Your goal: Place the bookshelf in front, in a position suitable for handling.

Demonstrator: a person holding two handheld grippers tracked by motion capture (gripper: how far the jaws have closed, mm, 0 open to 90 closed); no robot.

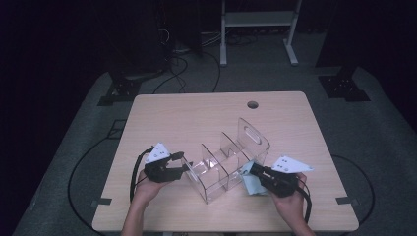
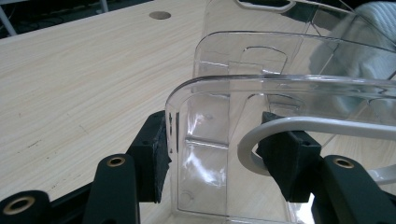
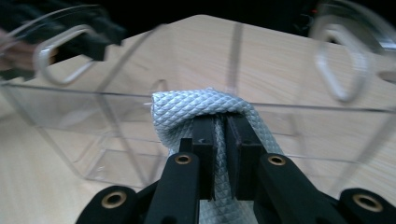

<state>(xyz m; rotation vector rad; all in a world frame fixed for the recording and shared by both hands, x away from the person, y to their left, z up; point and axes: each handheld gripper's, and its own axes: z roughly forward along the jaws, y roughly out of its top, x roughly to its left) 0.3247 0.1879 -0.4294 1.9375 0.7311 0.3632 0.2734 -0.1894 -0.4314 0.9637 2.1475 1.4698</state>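
Hands at 6 o'clock edge of table [image 1: 162, 113]. Left gripper [image 1: 186, 166], at 9 o'clock of the organizer [image 1: 228, 162]: jaws clamp its clear end wall, one pad outside, one inside. Organizer lies mid-table, slightly toward 6. Right gripper [image 1: 252, 171], at its 4 o'clock: jaws narrow, pinching folded cloth [image 3: 205, 112] against the side wall.

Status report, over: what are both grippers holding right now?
Left gripper shut on clear acrylic divided organizer end wall. Right gripper shut on light-blue textured cloth, at organizer's side wall. Nothing in the way.
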